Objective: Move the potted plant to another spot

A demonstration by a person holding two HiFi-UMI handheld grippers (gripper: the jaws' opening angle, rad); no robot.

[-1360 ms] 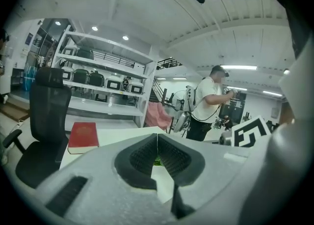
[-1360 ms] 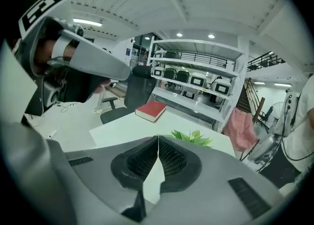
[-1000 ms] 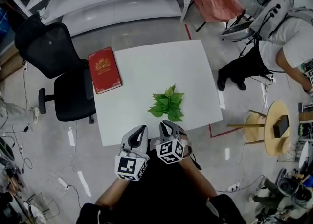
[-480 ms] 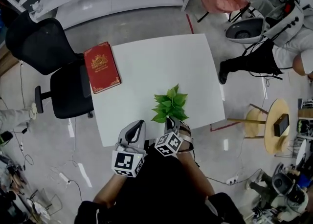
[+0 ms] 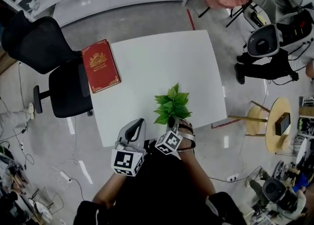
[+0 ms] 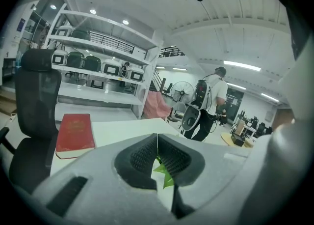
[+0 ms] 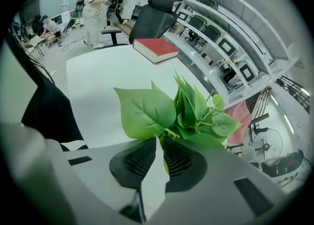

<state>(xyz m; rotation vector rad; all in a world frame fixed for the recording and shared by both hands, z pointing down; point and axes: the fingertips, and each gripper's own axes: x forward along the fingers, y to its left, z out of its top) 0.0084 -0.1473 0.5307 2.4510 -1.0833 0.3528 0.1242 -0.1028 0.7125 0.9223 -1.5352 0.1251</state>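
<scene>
Potted plant (image 5: pixel 171 105) near white table's (image 5: pixel 147 62) front edge, stems pinched by right gripper (image 5: pixel 175 122); left gripper (image 5: pixel 135 126) alongside, jaws pressed together.

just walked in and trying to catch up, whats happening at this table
A person stands at the near edge of a white table with a gripper in each hand. The right gripper is up against the near side of the potted plant. Its jaws are together with the leaves right at their tips, and nothing shows it gripping the plant yet. The left gripper is shut and empty beside it, at the table's edge. A red book lies at the far left corner.
</scene>
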